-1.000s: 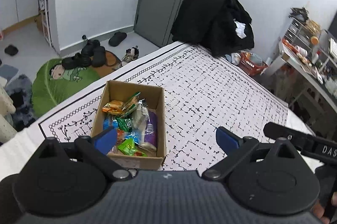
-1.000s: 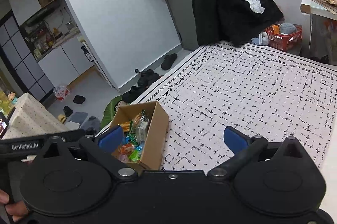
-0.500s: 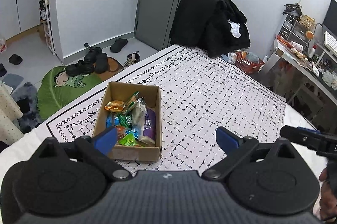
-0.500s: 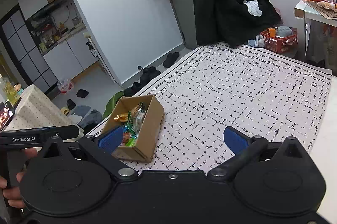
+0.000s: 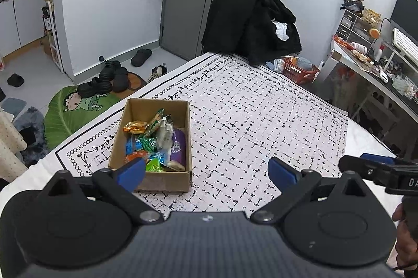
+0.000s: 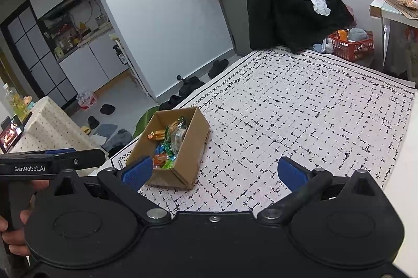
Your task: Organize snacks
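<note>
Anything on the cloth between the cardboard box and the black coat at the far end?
Nothing: in both wrist views, only bare patterned cloth lies between the cardboard box and the black coat.

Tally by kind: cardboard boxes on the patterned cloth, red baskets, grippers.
cardboard box: 1
red basket: 1
grippers: 2 (left gripper, right gripper, jaws open on both)
Total: 4

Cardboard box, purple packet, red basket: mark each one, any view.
cardboard box [image 5: 163, 181], left wrist view, near outer wall.
purple packet [image 5: 178, 147], left wrist view, middle of its face, inside the box.
red basket [image 6: 351, 49], right wrist view, front mesh wall.
</note>
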A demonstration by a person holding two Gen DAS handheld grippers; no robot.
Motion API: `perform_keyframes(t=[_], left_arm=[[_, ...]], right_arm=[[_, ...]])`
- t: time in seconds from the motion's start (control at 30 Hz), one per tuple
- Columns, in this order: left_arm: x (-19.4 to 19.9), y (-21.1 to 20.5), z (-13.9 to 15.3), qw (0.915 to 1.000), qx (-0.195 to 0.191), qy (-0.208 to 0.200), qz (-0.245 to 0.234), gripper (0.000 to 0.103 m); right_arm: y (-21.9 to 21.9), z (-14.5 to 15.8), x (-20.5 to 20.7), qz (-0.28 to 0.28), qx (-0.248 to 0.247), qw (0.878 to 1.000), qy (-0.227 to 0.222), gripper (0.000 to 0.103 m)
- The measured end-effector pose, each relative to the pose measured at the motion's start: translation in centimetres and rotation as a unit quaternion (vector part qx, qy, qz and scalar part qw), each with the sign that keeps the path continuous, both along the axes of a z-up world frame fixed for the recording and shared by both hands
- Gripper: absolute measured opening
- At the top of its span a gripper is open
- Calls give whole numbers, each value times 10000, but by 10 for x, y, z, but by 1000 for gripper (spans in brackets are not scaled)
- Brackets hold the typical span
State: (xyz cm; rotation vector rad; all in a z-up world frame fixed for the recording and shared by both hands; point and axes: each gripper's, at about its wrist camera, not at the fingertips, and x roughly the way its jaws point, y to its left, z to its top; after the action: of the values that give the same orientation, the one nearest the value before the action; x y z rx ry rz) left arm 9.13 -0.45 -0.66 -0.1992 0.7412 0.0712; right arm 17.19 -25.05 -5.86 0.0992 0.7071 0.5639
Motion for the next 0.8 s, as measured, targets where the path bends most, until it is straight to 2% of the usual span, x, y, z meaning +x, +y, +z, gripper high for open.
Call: perform_keyframes(t=[0.8], left_arm=[[-16,4,-7,10000,-21,23,40,100]], right_arm=[[12,5,-10,98,-180,9997,-101,103]])
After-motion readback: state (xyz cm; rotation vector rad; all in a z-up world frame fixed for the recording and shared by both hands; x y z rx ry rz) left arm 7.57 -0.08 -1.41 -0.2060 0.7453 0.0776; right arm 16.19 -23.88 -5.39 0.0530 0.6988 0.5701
